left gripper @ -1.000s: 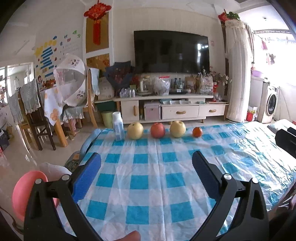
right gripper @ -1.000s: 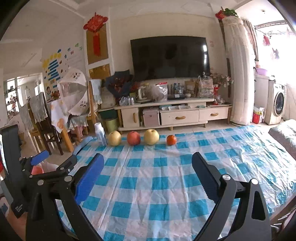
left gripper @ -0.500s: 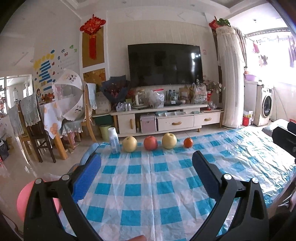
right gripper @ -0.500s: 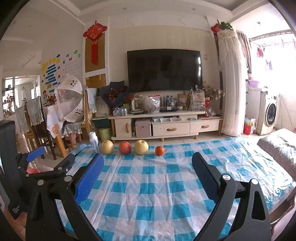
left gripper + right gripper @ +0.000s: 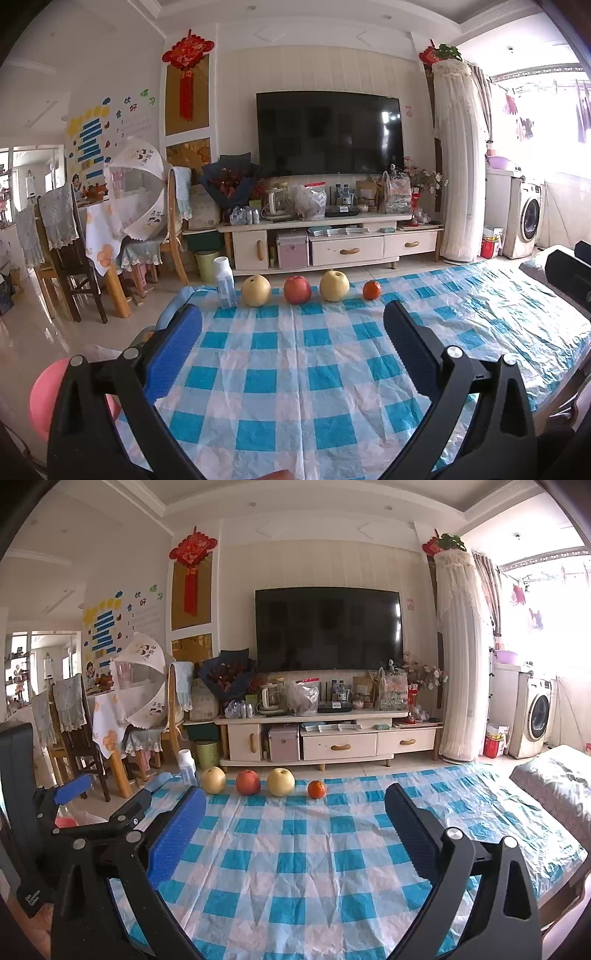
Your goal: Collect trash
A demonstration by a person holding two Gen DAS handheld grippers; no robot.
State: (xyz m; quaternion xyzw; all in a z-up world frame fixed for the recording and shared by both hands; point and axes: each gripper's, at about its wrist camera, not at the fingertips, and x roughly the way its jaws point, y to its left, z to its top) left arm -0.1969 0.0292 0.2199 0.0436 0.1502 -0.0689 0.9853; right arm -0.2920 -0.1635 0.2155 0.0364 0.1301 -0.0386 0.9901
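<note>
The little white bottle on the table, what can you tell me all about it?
The bottle is small, pale and looks like plastic, with a white cap on and a bluish label. It stands upright at the far edge of the checked tablecloth, at the left end of the fruit row, close beside a yellow pear. Nothing holds it.

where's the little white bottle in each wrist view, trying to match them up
Left wrist: the white bottle stands at the tablecloth's far left edge, just left of the yellow pear.
Right wrist: the same bottle sits left of centre, again left of that pear.
Shared landmark: the TV.
</note>
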